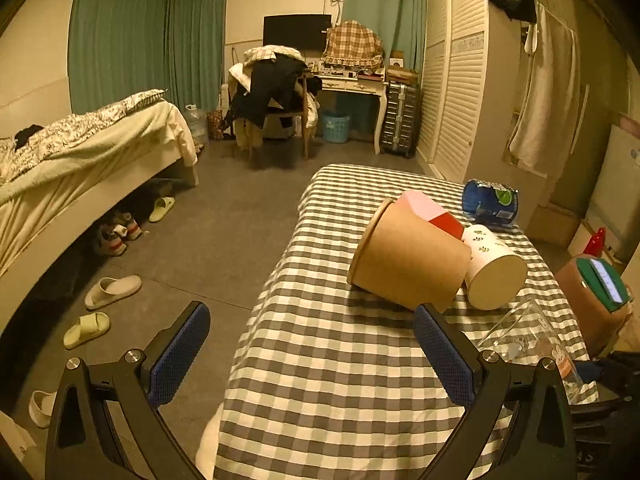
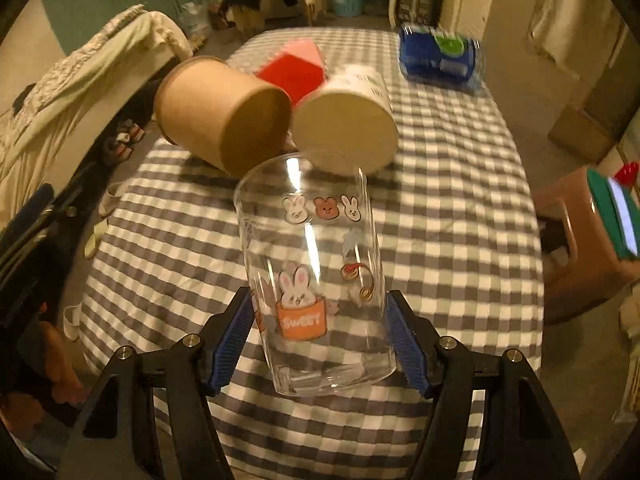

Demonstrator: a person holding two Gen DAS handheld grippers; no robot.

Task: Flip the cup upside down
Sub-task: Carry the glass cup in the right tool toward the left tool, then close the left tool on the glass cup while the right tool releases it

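Observation:
A clear glass cup [image 2: 316,272] with bunny and bear stickers is held between my right gripper's blue pads, its thick base towards me and its mouth pointing away over the checkered table [image 2: 440,240]. My right gripper [image 2: 320,332] is shut on it. The glass also shows at the right in the left wrist view [image 1: 528,340]. My left gripper [image 1: 312,352] is open and empty, over the table's left near edge. A brown paper cup [image 1: 404,256] and a white leaf-print cup [image 1: 494,264] lie on their sides beyond.
A pink and red box [image 1: 432,212] and a blue packet [image 1: 490,202] lie farther back on the table. A brown stool with a phone on it [image 1: 596,296] stands at the right. A bed [image 1: 80,160] and slippers [image 1: 112,290] are at the left.

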